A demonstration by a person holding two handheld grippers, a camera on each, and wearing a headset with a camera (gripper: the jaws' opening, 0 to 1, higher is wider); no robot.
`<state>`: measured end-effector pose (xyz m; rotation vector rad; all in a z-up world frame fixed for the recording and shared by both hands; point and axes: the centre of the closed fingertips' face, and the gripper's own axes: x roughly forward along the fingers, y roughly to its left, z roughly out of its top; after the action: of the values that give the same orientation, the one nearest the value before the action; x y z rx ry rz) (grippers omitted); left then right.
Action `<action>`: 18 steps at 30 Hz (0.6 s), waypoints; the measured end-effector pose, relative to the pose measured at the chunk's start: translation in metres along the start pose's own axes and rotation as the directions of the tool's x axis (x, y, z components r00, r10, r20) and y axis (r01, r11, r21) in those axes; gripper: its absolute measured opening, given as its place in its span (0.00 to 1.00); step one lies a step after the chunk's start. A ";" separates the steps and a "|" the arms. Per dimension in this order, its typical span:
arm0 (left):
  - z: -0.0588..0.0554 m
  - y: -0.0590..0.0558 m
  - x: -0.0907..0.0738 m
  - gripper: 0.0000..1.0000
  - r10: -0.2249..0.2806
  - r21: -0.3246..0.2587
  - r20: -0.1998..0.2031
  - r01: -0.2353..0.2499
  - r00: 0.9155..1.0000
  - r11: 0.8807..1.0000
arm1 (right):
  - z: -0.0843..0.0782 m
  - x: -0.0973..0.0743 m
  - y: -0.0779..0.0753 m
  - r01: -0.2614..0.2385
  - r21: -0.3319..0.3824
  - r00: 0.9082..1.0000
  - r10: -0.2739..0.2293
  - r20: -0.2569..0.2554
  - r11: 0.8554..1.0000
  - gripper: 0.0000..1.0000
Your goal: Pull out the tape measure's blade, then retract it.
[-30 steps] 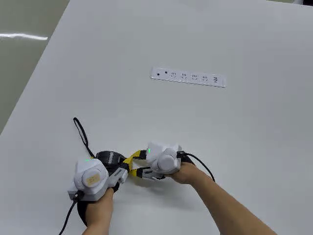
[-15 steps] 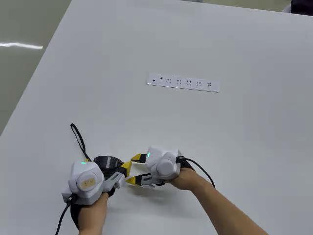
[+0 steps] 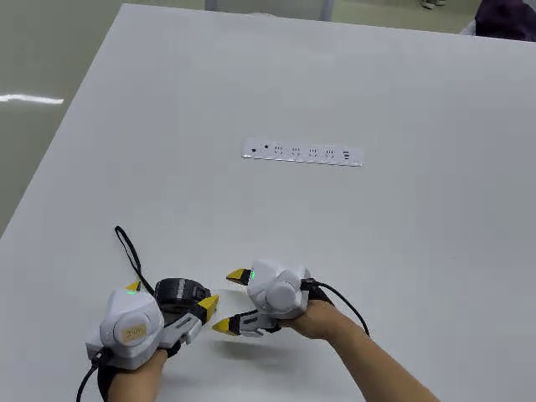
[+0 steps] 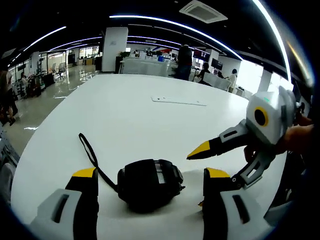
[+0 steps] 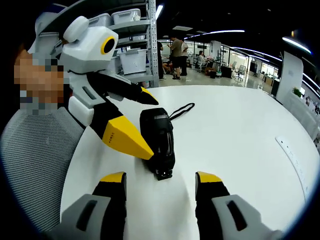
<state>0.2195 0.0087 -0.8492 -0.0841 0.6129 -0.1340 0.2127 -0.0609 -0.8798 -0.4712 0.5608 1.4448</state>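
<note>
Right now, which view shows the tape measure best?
Left gripper view: the tape measure lies whole between the open jaws. In the right gripper view the left gripper overlaps it; the head view shows it small.

the white table lay bare to the right and far ahead, giving open room there. the only far obstacle was a power strip, well apart from the work. close in, the tape measure sat between the spread jaws of the left gripper, its black strap trailing off to the far left. the right gripper, jaws apart, crowded the tape measure's right side, leaving only a narrow gap.
</note>
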 end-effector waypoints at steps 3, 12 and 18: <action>-0.001 0.001 -0.002 0.89 -0.021 0.034 -0.010 0.021 1.000 0.999 | 0.001 -0.004 0.000 0.012 0.015 1.000 -0.012 0.002 1.000 0.58; -0.004 -0.001 -0.010 0.92 -0.080 0.067 -0.038 0.083 0.996 0.994 | -0.004 -0.017 -0.002 0.072 0.073 0.997 -0.072 0.001 0.995 0.68; -0.011 -0.001 -0.012 0.95 -0.107 0.095 -0.065 0.113 0.992 0.989 | -0.009 -0.030 -0.003 0.108 0.117 0.994 -0.109 0.006 0.987 0.73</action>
<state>0.2034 0.0093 -0.8508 -0.0181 0.6601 -0.2741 0.2138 -0.0896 -0.8684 -0.3941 0.5967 1.3032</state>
